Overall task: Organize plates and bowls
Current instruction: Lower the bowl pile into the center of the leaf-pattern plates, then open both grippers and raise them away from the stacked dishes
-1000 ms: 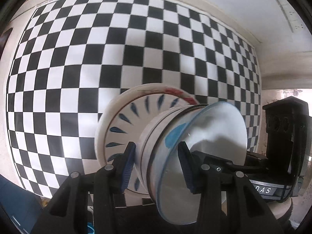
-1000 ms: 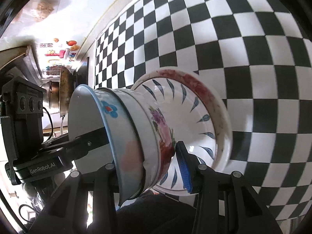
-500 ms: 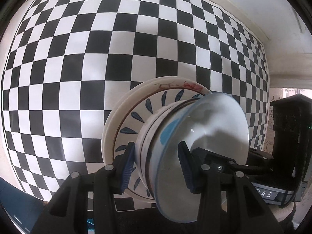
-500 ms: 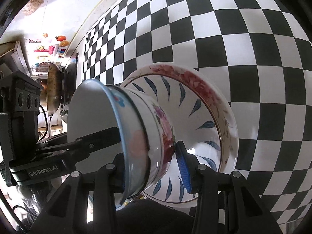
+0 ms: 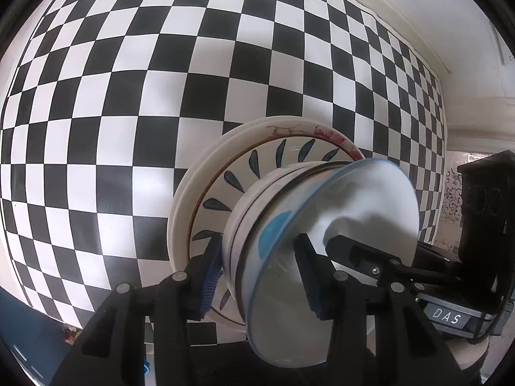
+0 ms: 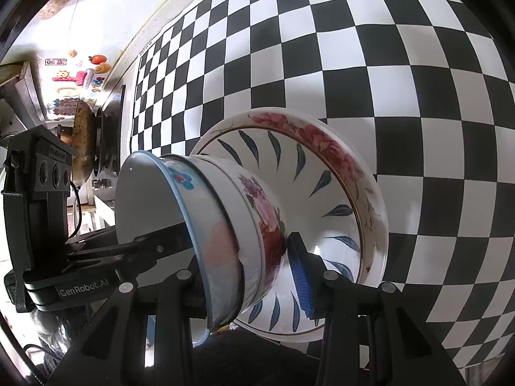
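Note:
A stack of nested bowls [image 5: 257, 225] sits in a blue-leaf plate [image 5: 244, 173] that lies on a floral-rim plate [image 5: 322, 133] over the checkered cloth. The top bowl [image 5: 354, 212] is white with a blue rim. My left gripper [image 5: 260, 270] is shut on the bowl stack, one finger inside the top bowl, one outside. My right gripper [image 6: 244, 273] grips the same bowl stack [image 6: 251, 212] from the other side, with a blue pad [image 6: 299, 276] against the floral bowl. The blue-leaf plate [image 6: 322, 173] shows behind it.
The black-and-white checkered cloth [image 5: 128, 96] covers the table [image 6: 402, 64]. A white wall edge [image 5: 418, 16] runs along its far side. Pans [image 6: 83, 141] and wall stickers [image 6: 77, 77] show at the far left of the right wrist view.
Both grippers stay on the bowl stack. The stack and plates appear closer and lower over the cloth, shifted slightly right in the left wrist view.

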The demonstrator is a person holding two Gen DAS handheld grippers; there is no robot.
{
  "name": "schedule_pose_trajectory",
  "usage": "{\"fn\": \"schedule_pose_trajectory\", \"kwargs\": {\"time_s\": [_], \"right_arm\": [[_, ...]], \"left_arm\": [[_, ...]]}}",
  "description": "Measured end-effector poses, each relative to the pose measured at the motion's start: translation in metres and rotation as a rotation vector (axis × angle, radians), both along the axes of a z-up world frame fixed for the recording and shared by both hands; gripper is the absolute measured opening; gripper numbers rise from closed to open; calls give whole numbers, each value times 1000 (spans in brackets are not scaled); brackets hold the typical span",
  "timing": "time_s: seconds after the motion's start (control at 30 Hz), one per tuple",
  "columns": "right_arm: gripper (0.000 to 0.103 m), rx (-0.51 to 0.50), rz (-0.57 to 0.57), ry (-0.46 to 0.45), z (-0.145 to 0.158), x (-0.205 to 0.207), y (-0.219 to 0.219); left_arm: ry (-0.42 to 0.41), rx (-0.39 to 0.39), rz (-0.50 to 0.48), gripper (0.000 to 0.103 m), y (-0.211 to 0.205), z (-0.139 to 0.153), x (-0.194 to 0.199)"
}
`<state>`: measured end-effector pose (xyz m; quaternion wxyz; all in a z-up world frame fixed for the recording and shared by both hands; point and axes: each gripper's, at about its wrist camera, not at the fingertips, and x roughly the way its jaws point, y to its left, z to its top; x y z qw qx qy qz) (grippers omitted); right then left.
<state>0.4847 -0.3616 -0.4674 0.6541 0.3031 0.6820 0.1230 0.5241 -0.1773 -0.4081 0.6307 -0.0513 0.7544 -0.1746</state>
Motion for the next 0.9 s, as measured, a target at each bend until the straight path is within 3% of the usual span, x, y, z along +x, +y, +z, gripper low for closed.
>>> {"fn": "schedule_pose_trajectory", "kwargs": {"time_s": [0.4, 0.77, 0.8, 0.87, 0.9], "right_arm": [[41, -57, 5, -19, 12, -4, 5], [42, -322, 19, -148, 67, -22, 16], [45, -355, 21, -167, 76, -26, 17], [60, -424, 10, -198, 89, -33, 20], [74, -470, 4, -221, 99, -37, 22]], "left_arm": [[-45, 26, 3, 42, 2, 13, -9], [-289, 157, -9, 43, 9, 70, -26], [-302, 161, -6, 43, 11, 74, -28], [-339, 167, 4, 43, 15, 85, -33], [-370, 173, 6, 43, 17, 91, -37]]}}
